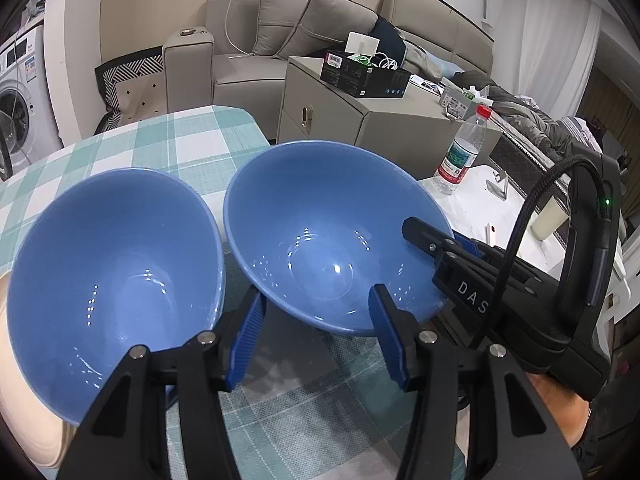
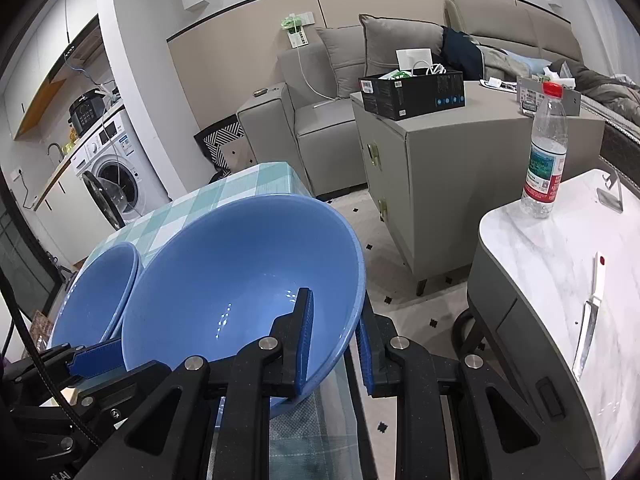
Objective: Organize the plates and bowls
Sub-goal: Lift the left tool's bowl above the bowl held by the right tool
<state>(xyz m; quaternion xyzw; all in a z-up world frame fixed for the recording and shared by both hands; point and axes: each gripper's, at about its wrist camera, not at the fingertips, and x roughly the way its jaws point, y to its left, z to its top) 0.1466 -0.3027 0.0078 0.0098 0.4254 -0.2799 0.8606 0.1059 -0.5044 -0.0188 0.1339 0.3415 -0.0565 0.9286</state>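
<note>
The right hand-held gripper (image 2: pixel 334 344) is seen clamped on the near rim of the right blue bowl (image 2: pixel 240 272), one blue pad inside the wall and the other outside it. The bowl is held tilted, its far rim raised over the checked counter (image 2: pixel 224 196); such a rim pinch is judged to suit lifting the bowl for stacking. In the left wrist view the same clamp is seen at that bowl's right-hand rim. The left hand-held gripper (image 1: pixel 318 334) is held with its fingers apart, nothing pressed between the pads. Its right pad is seen in front of the right bowl's near rim, its left pad beside the gap between the two bowls; contact cannot be told. The left blue bowl (image 1: pixel 112 264) lies just beside the right bowl on the counter, their rims near or touching, and also appears tilted toward the camera. A pale plate edge (image 1: pixel 24 412) is glimpsed under or beside the left bowl at the frame's lower left. The likely step is judged to be nesting one bowl into the other. Well apart, a water bottle (image 2: pixel 546 152) and a knife (image 2: pixel 588 316) rest on a white marble side table (image 2: pixel 540 248).
</note>
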